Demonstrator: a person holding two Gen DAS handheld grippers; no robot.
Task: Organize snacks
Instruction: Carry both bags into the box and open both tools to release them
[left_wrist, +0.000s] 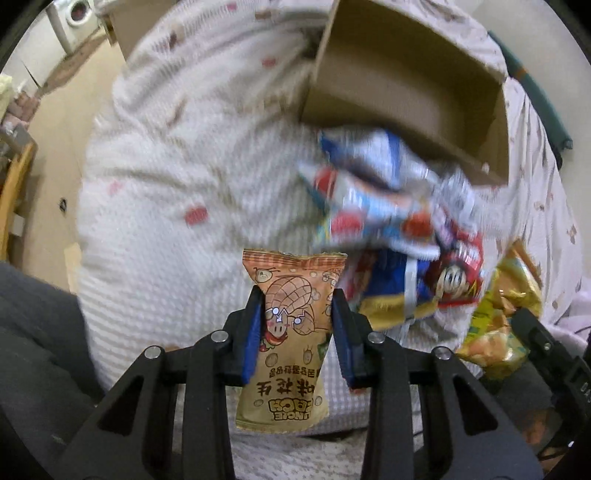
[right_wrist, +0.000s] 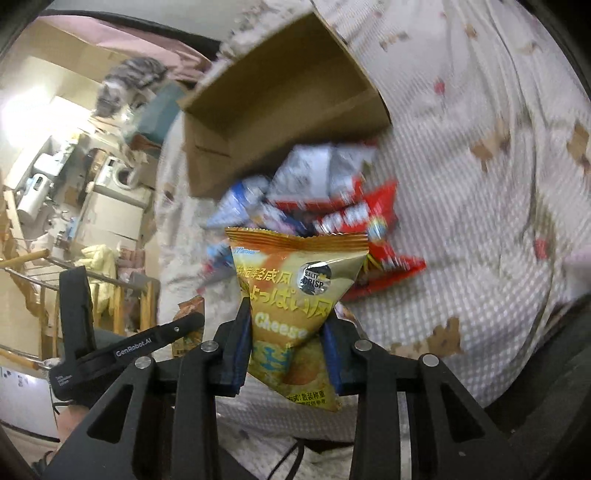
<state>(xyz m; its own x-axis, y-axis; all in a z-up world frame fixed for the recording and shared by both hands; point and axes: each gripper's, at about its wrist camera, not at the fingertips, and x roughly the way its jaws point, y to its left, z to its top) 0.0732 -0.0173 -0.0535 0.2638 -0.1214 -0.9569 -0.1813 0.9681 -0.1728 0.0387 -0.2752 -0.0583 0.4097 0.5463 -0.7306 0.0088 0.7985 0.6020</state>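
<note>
In the left wrist view, the left gripper (left_wrist: 299, 317) is clamped across the waist of an orange peanut packet (left_wrist: 291, 328), which hangs clear of the checked quilt (left_wrist: 166, 229); the blurred snack pile (left_wrist: 388, 221) lies at about two o'clock from it, at the mouth of the cardboard box (left_wrist: 406, 77). The packet looks light, crinkly and slippery, so a mid-body pinch seems safest. In the right wrist view, the right gripper (right_wrist: 286, 332) is closed on a gold cheese crisp bag (right_wrist: 295, 295), squeezing its lower half, with the pile (right_wrist: 325, 206) at twelve o'clock and the box (right_wrist: 280, 103) beyond. That bag appears puffed and fragile; hard pressure could crush the crisps.
</note>
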